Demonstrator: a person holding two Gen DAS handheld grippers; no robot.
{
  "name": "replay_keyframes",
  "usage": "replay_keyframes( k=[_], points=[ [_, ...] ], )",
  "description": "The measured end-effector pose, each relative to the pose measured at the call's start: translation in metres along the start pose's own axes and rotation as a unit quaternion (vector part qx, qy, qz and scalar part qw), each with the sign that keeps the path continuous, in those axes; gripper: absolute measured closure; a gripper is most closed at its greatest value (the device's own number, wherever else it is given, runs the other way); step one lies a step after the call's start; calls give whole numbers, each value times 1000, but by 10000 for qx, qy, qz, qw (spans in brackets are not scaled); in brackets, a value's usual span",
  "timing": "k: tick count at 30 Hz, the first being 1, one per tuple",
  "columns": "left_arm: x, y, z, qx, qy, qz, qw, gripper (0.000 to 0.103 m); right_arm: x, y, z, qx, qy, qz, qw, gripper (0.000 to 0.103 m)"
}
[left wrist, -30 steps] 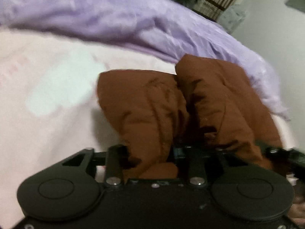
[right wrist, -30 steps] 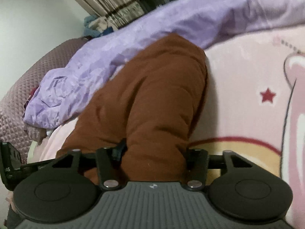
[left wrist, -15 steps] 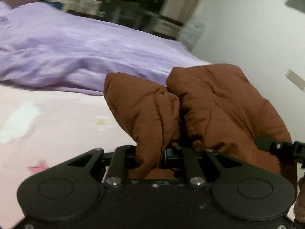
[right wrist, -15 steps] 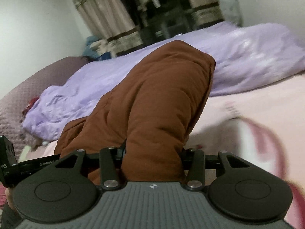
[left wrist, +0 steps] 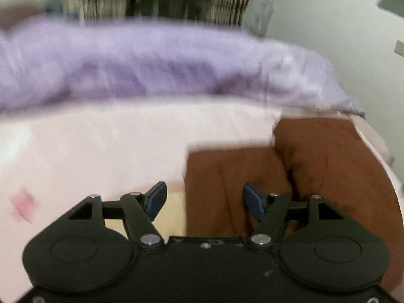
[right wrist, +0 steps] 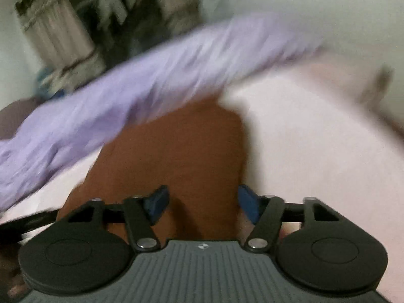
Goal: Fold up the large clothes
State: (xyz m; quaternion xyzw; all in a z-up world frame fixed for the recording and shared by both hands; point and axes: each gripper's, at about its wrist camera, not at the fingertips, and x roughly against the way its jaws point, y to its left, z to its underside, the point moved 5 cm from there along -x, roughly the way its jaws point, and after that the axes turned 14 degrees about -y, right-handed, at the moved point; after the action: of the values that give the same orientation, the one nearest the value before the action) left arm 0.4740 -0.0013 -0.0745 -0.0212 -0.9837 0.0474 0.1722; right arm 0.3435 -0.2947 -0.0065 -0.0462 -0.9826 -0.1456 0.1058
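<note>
A brown padded garment [left wrist: 315,166] lies folded on the pink bed cover [left wrist: 101,146], seen blurred in both wrist views. My left gripper [left wrist: 204,199] hovers over the garment's left edge; its jaws are opening, the blue pads [left wrist: 156,197] stand apart and press on nothing. In the right wrist view the same brown garment [right wrist: 176,151] stretches ahead below my right gripper [right wrist: 203,202]. Its jaws are opening too, with the fabric lying beneath and between the pads [right wrist: 248,203] but free of them.
A crumpled purple sheet [left wrist: 151,63] lies across the bed behind the garment, also as the purple sheet [right wrist: 126,96] in the right view. Curtains and a dark clothes rack [right wrist: 113,25] stand beyond. A white wall [left wrist: 328,20] is at the right.
Both grippers held the brown garment lifted and bunched; now both have let go and opened, and the garment lies lower and flatter on the bed. Both views swung forward.
</note>
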Motion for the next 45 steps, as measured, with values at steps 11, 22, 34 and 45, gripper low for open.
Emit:
replay_keyframes(
  k=[11,22,34,45],
  points=[
    [-63,-64,52,-1123,207,242,9932,1,-74,71,65,791,-12,220,9966,52],
    [33,-42,32,-1063,202,411,9933,3,15,86,67,1030,-66,171,9945,54],
    [51,-34,52,-986,743,349,9917,1,37,90,79,1209,431,373,9910,55],
    [52,-28,55,-543,1114,423,9914,1,37,82,91,1072,557,570,9910,28]
  ],
)
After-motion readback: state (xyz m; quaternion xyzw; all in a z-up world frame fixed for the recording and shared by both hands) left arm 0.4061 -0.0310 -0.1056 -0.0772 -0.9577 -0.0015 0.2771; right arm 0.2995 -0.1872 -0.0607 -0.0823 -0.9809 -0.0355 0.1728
